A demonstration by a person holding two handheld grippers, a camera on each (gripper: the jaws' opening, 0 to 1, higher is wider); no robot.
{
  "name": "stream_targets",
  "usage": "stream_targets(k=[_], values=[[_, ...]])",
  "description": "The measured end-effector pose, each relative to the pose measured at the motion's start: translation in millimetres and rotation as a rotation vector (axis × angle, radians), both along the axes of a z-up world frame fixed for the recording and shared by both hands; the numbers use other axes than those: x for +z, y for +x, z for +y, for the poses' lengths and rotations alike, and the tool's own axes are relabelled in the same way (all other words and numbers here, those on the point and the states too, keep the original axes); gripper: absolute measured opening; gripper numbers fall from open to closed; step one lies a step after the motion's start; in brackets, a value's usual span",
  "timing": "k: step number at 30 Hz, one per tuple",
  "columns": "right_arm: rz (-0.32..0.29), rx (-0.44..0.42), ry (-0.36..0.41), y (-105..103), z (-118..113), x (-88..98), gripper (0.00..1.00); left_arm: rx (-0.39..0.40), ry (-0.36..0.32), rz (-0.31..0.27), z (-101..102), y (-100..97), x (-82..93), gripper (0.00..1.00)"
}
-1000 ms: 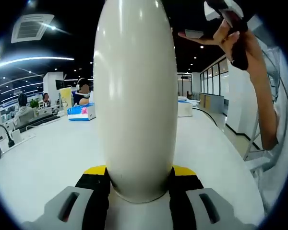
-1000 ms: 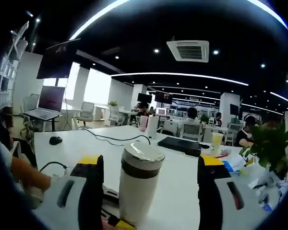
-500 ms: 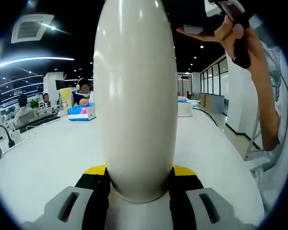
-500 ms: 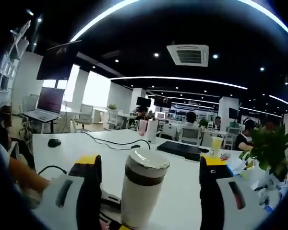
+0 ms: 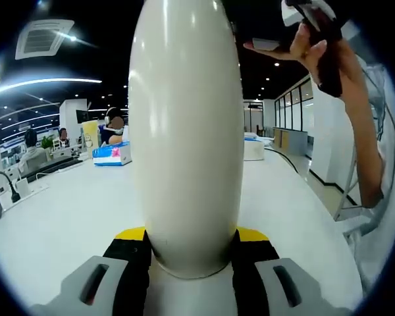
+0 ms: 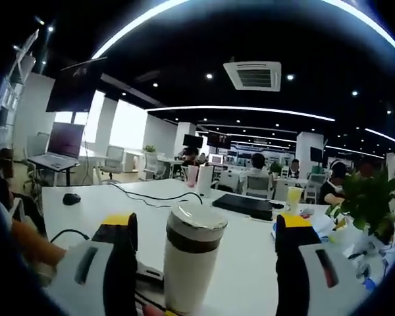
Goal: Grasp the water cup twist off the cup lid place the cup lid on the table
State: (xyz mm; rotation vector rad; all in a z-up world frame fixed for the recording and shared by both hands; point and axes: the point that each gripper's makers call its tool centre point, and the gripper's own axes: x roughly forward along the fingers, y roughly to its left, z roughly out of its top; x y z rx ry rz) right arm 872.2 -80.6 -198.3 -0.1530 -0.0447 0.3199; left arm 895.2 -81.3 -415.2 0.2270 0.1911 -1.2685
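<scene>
Cup [image 5: 186,138] stands upright on the white table [image 5: 66,224], clamped low on its body between the jaws of the left gripper [image 5: 187,253]. Black pads with yellow tips press either flank; no gap seen.

Right gripper [image 6: 201,263] hangs above and off to one side, jaws spread wide, looking at the cup from a little distance. Cup sits between the jaw lines in that view but nothing touches it. In the left gripper view a hand [image 5: 316,49] holds the right gripper up near the top right, well clear of the cup.

Step in hand, as I judge it: bring the right gripper onto the lid [image 6: 196,224] for the twist.

How to do it well:
- Descend along the cup's axis so both jaws meet the lid's rim evenly, not the body below the band.
- Close on the pale top part only; a grip across the seam would lock lid to body.
- Hold the left clamp firm and low to resist the torque; the base could skid on the smooth table otherwise.
- Turn about the vertical, then lift straight off before moving away.

Cup's look: tall, cream-white, smooth and slightly glossy, rounded sides. Dark brown band under a pale, light-catching lid with a flattish top. Lid is on and appears fully seated. Surface looks slick, so slip is a fair risk.
</scene>
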Motion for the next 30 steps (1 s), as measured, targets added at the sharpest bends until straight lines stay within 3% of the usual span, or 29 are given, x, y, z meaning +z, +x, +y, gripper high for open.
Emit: stream_targets(k=[8, 11, 16, 24, 30], values=[[-0.01, 0.005, 0.001, -0.8, -1.4, 0.6, 0.88, 0.0, 0.0, 0.001, -0.1, 0.7, -0.1, 0.5], [-0.015, 0.035, 0.024, -1.5, 4.5, 2.1, 0.94, 0.0, 0.0, 0.0, -0.2, 0.1, 0.1, 0.5], [-0.021, 0.031, 0.03, -2.1, 7.2, 3.6, 0.95, 0.0, 0.0, 0.0, -0.4, -0.7, 0.3, 0.5], [0.052, -0.001, -0.03, 1.4, 11.1, -16.6, 0.92, 0.002, 0.001, 0.0, -0.6, -0.5, 0.2, 0.5], [0.073, -0.031, -0.054, 4.2, 12.5, -23.5, 0.91, 0.002, 0.001, -0.001, -0.7, -0.1, 0.1, 0.5]])
